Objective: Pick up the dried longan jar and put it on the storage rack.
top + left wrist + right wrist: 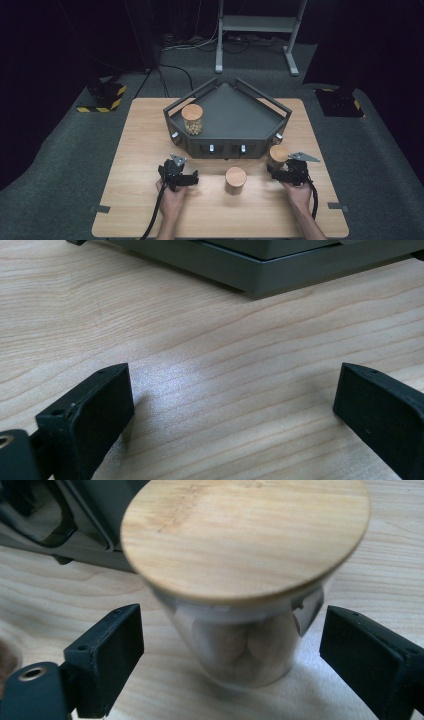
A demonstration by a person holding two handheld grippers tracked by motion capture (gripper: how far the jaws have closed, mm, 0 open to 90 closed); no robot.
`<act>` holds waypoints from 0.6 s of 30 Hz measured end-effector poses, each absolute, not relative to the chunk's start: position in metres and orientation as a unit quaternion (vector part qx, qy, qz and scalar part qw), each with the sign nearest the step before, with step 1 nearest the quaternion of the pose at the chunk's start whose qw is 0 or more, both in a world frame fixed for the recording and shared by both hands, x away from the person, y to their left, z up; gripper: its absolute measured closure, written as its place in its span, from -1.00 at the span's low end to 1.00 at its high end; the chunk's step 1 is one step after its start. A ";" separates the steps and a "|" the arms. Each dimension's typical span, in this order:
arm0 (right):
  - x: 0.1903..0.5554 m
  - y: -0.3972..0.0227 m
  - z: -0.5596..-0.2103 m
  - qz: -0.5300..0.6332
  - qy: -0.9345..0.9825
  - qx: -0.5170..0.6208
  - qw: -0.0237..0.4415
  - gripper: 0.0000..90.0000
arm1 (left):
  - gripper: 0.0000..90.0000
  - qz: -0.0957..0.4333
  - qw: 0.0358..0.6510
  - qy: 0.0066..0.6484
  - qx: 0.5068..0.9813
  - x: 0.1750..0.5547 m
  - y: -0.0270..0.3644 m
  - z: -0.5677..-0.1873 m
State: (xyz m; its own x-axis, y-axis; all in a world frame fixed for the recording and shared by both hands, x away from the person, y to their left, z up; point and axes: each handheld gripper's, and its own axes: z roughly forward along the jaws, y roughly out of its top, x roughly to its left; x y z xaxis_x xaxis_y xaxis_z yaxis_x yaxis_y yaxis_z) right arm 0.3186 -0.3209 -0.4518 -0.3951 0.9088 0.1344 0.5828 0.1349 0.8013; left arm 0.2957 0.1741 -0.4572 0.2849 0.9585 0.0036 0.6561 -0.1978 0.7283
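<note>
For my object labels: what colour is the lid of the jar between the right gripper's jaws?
Light natural wood lid; right gripper view shows it best.

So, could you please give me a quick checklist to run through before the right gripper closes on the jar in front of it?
1. Jar between the right gripper jaws: ok.
2. Pads touching the glass: not ok, gaps on both sides.
3. Jar upright, wooden lid seated: ok.
4. Left gripper open over bare table, out of the way: ok.
5. Free floor in the grey tray beside the jar in it: ok.
</note>
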 end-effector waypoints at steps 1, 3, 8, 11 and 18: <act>0.320 -0.319 -0.453 0.408 0.728 0.514 0.200 -0.70 | -0.94 0.239 0.317 0.548 0.736 0.296 0.174 -0.457; 0.321 -0.317 -0.454 0.403 0.728 0.517 0.201 -0.68 | -0.94 0.239 0.317 0.548 0.736 0.296 0.174 -0.457; 0.320 -0.315 -0.458 0.412 0.722 0.514 0.210 -0.60 | -0.94 0.239 0.317 0.548 0.736 0.296 0.174 -0.457; 0.320 -0.315 -0.459 0.415 0.719 0.515 0.212 -0.59 | -0.94 0.239 0.317 0.548 0.736 0.296 0.174 -0.457; 0.325 -0.313 -0.455 0.415 0.719 0.514 0.216 -0.57 | -0.94 0.239 0.317 0.548 0.736 0.296 0.174 -0.457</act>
